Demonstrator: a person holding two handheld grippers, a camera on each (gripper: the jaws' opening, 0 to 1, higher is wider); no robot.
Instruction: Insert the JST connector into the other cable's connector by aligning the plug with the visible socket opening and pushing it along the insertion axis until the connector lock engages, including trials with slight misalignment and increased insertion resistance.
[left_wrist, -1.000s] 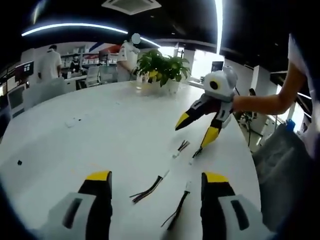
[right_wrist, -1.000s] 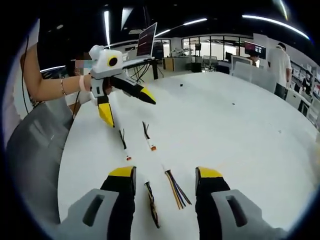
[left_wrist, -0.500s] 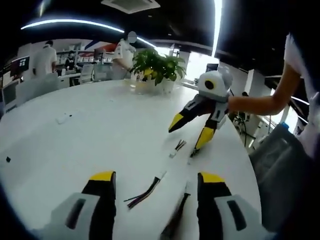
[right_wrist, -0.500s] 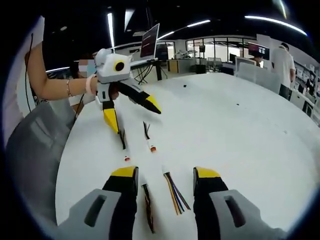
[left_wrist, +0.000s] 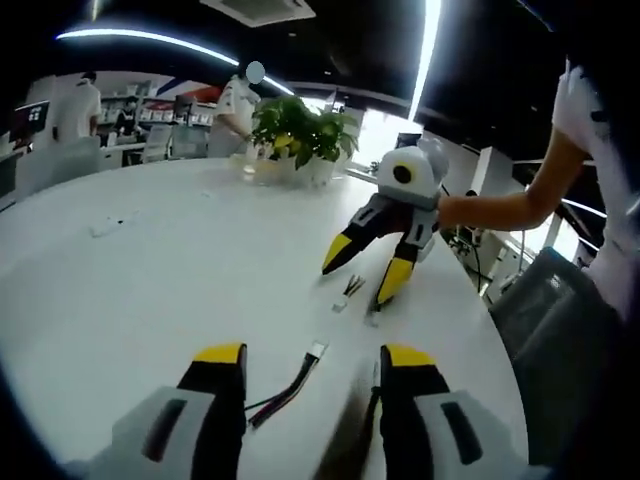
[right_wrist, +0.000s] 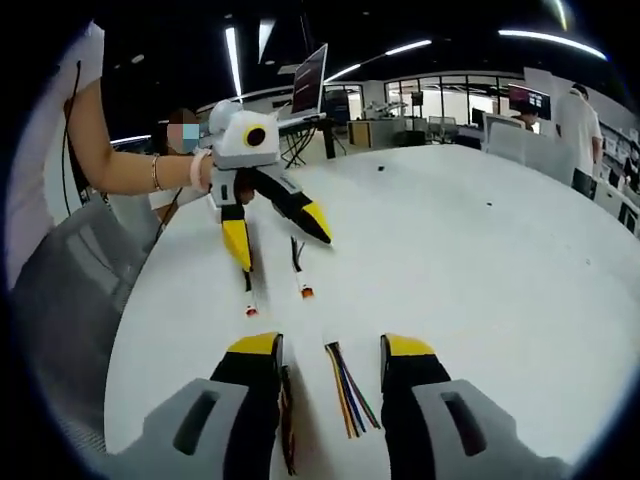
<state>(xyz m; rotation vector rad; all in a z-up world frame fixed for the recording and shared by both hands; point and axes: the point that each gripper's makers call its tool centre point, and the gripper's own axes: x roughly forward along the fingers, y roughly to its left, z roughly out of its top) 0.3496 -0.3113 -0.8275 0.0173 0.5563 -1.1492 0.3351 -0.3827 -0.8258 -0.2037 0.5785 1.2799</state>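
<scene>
You hold two hand-held grippers over a white desk (left_wrist: 150, 270), facing one another, and four short cable pieces lie on the desk between them.

In the left gripper view, your left hand-held gripper (left_wrist: 312, 358) has its two yellow-tipped jaws spread wide, gripping nothing. Between those jaws lies a multicoloured cable with a white connector (left_wrist: 292, 378) at its far end. A dark cable (left_wrist: 372, 392) lies hard against the inside of the right-hand jaw, partly hidden. Farther ahead, two more short cables sit close together: one (left_wrist: 347, 292) under the gap of the opposite gripper, one (left_wrist: 372, 318) just below its nearer jaw tip. Behind them stands one potted plant (left_wrist: 295, 130).

In the right gripper view, your right hand-held gripper (right_wrist: 330, 348) is likewise wide open and empty. A fan of coloured wires (right_wrist: 349, 390) lies between its jaws, and a dark cable (right_wrist: 285, 420) runs beside the left-hand jaw. Ahead, two cables with reddish connector ends (right_wrist: 303, 280) (right_wrist: 250, 298) lie side by side just beneath the other gripper's tips. None of the connectors are joined.
</scene>
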